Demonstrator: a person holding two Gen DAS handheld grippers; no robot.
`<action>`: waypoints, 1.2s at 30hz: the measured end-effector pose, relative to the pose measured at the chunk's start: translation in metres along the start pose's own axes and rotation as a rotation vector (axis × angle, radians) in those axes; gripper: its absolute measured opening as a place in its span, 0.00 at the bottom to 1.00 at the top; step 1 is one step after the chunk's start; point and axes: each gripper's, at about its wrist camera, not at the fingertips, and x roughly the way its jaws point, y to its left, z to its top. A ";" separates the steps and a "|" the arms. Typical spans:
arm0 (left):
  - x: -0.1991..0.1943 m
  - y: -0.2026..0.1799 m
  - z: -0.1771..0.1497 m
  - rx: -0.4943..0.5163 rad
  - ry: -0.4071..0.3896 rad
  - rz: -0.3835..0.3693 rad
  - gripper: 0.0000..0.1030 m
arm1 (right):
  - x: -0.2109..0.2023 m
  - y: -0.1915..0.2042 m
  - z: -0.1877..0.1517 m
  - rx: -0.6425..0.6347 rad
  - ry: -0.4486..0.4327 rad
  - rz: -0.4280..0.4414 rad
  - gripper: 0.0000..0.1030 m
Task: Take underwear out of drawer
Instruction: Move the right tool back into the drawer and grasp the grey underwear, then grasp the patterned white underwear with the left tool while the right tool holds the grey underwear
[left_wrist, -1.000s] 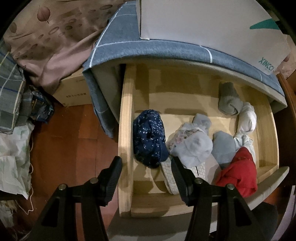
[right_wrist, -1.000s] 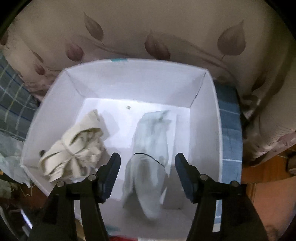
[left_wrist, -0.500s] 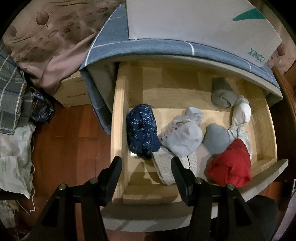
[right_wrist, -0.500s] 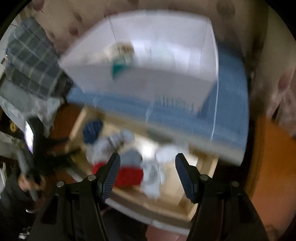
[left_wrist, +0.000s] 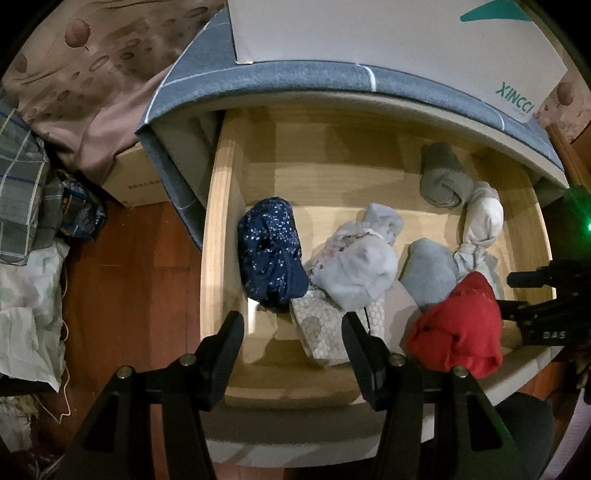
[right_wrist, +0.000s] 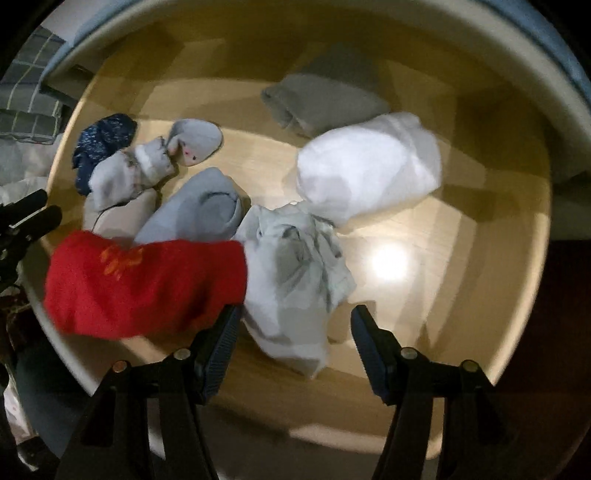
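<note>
The open wooden drawer (left_wrist: 218, 236) holds several rolled underwear pieces: navy dotted (left_wrist: 271, 254), pale grey-white (left_wrist: 356, 273), patterned white (left_wrist: 325, 332), grey (left_wrist: 430, 273), red (left_wrist: 458, 325), white knotted (left_wrist: 482, 221) and olive-grey (left_wrist: 441, 177). My left gripper (left_wrist: 293, 343) is open and empty above the drawer's front left. My right gripper (right_wrist: 295, 347) is open and empty, low over a crumpled white-grey piece (right_wrist: 295, 273), next to the red piece (right_wrist: 144, 284). It also shows in the left wrist view (left_wrist: 535, 299) at the drawer's right edge.
A white cardboard box (left_wrist: 388, 33) stands on the blue-grey cloth (left_wrist: 295, 77) on the cabinet top. A brown carton (left_wrist: 136, 181), curtain and piled clothes (left_wrist: 26, 206) lie left on the wooden floor. The drawer's right part (right_wrist: 443, 251) shows bare wood.
My right gripper swung from above the white box down into the drawer, over the white-grey piece. My left gripper drifted slightly; the drawer contents lie the same.
</note>
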 end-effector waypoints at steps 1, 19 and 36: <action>0.000 0.000 0.001 -0.001 0.001 -0.002 0.55 | 0.003 0.002 0.002 -0.004 0.002 0.002 0.63; 0.008 -0.008 0.005 0.000 0.042 -0.018 0.55 | 0.026 -0.017 -0.007 0.035 0.038 -0.175 0.53; 0.041 -0.028 0.024 -0.107 0.179 -0.128 0.55 | 0.035 -0.004 -0.032 0.048 0.015 -0.240 0.50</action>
